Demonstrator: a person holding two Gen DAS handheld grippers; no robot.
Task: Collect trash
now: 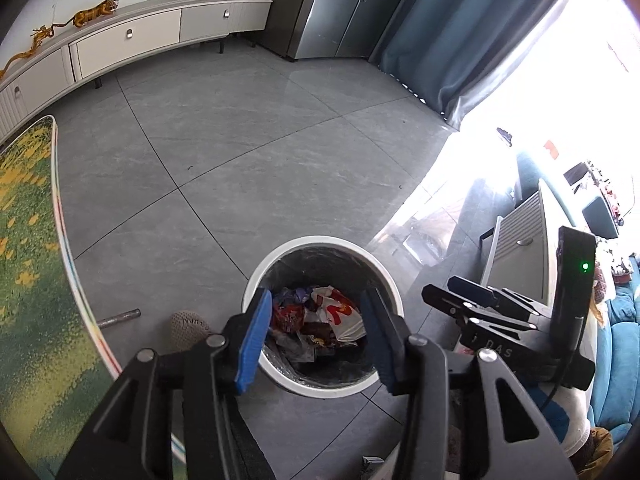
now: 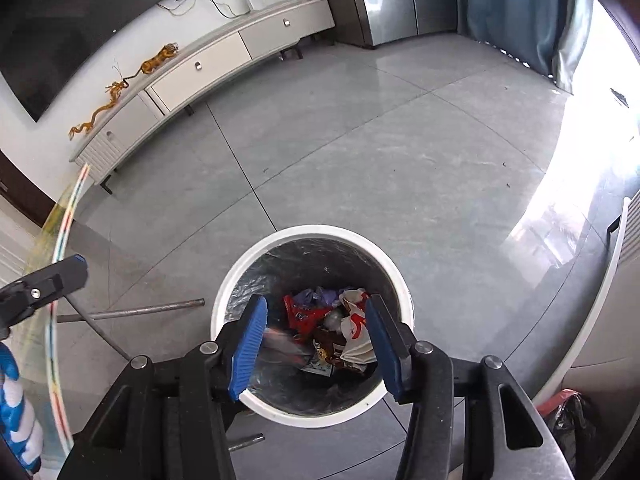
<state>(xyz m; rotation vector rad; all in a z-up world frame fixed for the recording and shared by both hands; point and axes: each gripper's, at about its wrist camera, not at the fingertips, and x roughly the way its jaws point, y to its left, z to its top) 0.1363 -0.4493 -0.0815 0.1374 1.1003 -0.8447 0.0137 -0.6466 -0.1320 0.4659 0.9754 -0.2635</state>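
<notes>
A round white trash bin (image 1: 256, 280) with a dark liner stands on the grey tile floor; its rim also shows in the right wrist view (image 2: 400, 280). Inside lie crumpled wrappers (image 1: 320, 320), red, purple and a white one with red print (image 2: 354, 326). My left gripper (image 1: 316, 344) is open and empty, held above the bin's opening. My right gripper (image 2: 316, 344) is open and empty above the same bin; a blurred wrapper (image 2: 282, 344) shows below its left pad. The right gripper's body shows in the left wrist view (image 1: 500, 312); the left gripper's tip shows in the right wrist view (image 2: 60, 276).
A round table with a green and yellow cloth (image 1: 28, 280) is on the left, its metal leg (image 2: 160, 309) on the floor. A white TV cabinet (image 1: 128, 44) runs along the far wall with a steel fridge (image 1: 332, 8) and blue curtain (image 1: 460, 40). A blue sofa (image 1: 616, 360) is right.
</notes>
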